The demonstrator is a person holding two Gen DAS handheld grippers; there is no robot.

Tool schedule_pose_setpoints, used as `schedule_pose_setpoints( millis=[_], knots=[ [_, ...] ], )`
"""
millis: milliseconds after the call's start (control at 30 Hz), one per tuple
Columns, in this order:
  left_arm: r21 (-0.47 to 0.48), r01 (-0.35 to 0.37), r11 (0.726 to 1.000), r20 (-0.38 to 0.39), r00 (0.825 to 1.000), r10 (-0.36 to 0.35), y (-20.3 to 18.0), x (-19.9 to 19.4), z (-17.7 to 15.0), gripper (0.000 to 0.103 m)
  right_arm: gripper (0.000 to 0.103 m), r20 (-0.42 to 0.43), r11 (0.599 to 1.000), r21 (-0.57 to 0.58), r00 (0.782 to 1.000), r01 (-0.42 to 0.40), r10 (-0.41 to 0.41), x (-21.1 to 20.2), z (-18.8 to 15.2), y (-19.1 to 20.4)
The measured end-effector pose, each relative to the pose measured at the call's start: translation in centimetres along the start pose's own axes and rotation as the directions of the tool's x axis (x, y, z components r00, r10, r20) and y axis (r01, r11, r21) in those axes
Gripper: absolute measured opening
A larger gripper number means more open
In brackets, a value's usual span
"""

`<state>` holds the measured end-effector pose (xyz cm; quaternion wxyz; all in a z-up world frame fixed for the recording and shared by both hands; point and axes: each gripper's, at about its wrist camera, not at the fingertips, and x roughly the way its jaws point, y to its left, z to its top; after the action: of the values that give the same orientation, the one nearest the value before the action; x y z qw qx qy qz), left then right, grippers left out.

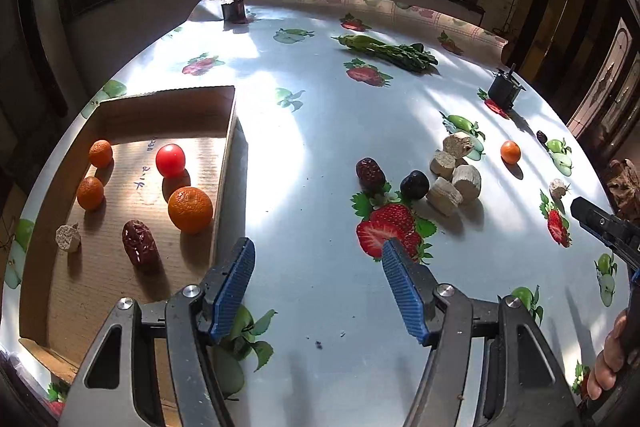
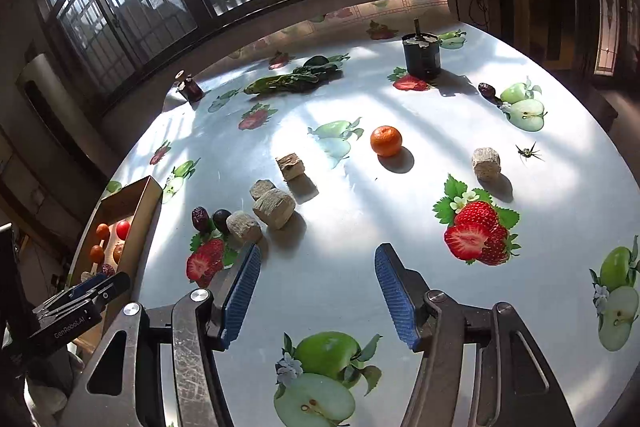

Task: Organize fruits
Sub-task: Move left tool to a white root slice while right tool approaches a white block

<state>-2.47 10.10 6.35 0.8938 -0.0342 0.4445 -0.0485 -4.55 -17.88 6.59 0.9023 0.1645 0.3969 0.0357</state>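
1. left gripper [image 1: 318, 259] spread wide, holding nothing, above the table [image 1: 320, 131].
2. right gripper [image 2: 318, 267] likewise spread, holding nothing.
3. cardboard tray [image 1: 230, 131] at 9 o'clock holds a large orange [image 1: 190, 209] and tomato [image 1: 170, 160].
4. a small orange [image 2: 386, 141] lies at 12 o'clock of the right gripper.

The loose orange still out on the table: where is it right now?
The orange sits alone mid-table in the right wrist view, between the tan chunk and the pale cylinder; in the left wrist view it lies far right.

Left gripper [image 1: 318, 247] and right gripper [image 2: 318, 253] both hover with blue fingers [image 1: 236, 291] spread wide, holding nothing.
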Motion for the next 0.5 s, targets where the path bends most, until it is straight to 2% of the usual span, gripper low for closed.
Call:
schedule_pose_setpoints(
  millis=[133, 300, 400, 500],
  knots=[
    [0.037, 0.071, 0.997, -0.003, 0.997, -0.071, -2.4, 1.0, 0.9, 0.065, 0.064, 0.033, 0.995, 0.074, 0.997, 0.068, -0.07, -0.2, 2.7, -4.5],
    [0.12, 0.156, 0.98, -0.005, 0.988, -0.157, -6.3, 2.4, 1.9, 0.065, 0.064, 0.033, 0.975, 0.162, 0.987, 0.15, -0.157, 0.2, 4.6, -9.8],
    [0.162, 0.22, 0.962, -0.013, 0.975, -0.221, -8.7, 3.7, 2.6, 0.065, 0.064, 0.033, 0.966, 0.188, 0.982, 0.178, -0.187, 0.7, 4.8, -11.8],
    [0.177, 0.247, 0.953, -0.03, 0.969, -0.246, -10.5, 5.4, 3.4, 0.065, 0.064, 0.011, 0.962, 0.202, 0.982, 0.184, -0.19, 2.0, 5.0, -12.8]
  ],
)
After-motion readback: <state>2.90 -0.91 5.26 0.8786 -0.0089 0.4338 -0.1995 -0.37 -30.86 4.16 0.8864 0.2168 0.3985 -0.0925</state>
